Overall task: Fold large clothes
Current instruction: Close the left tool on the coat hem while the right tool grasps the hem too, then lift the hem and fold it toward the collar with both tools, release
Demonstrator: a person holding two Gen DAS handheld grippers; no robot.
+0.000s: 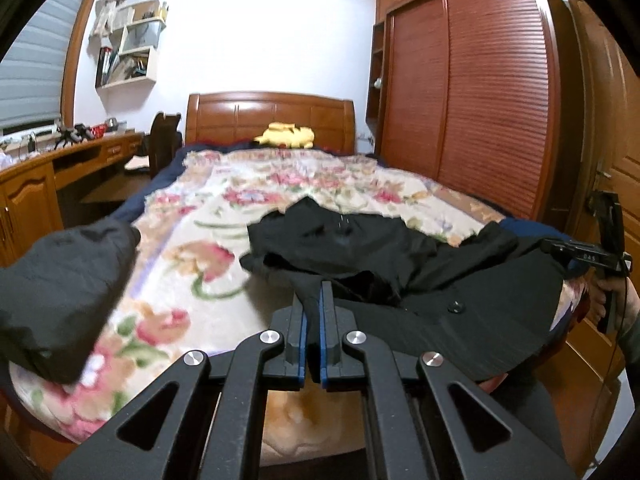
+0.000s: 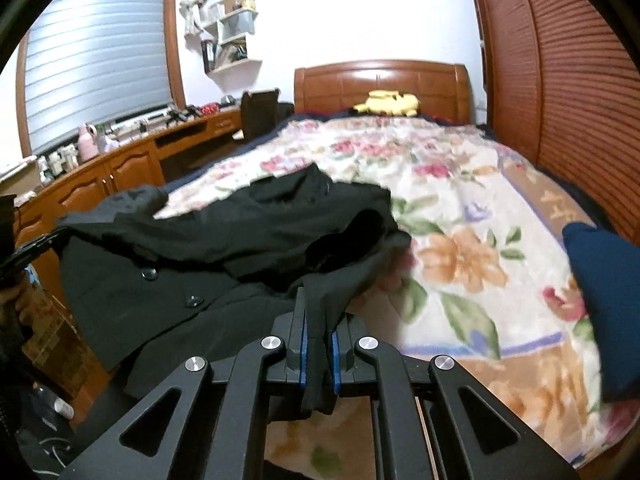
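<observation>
- The black coat [image 1: 400, 264] lies crumpled across the near end of the bed, on the floral blanket [image 1: 192, 216]; two round buttons show on its front panel, and its lower edge hangs over the foot of the bed.
- The left hand-held gripper [image 1: 313, 300] is clenched on a fold of the coat's near edge, the cloth pinched between its blue-lined pads.
- The right hand-held gripper [image 2: 318, 312] is likewise clenched on the coat; a strip of black cloth runs between its pads and dangles below them.
- In the left wrist view the right hand-held gripper shows at the far right edge, carried by a hand [image 1: 612, 300]; white digits on its black body are too blurred to read with certainty.
- A black sleeve [image 1: 60, 292] of the coat lies apart at the left of the blanket, near the bed's left edge.
- A dark blue cloth [image 2: 604, 312] sits on the blanket's right side, close to the right hand-held gripper's path.
- Beyond the coat the blanket is open up to a yellow plush toy [image 1: 286, 135] by the wooden headboard [image 1: 272, 116].
- A louvred wooden wardrobe [image 1: 480, 92] stands close along the bed's right edge, leaving a narrow gap.
- To the left, a long wooden table [image 2: 120, 168] under the blinded window [image 2: 96, 60] carries small bottles and figures; a dark chair [image 2: 260, 112] stands between it and the bed.
- White wall shelves [image 1: 132, 44] hang above the table's far end.
</observation>
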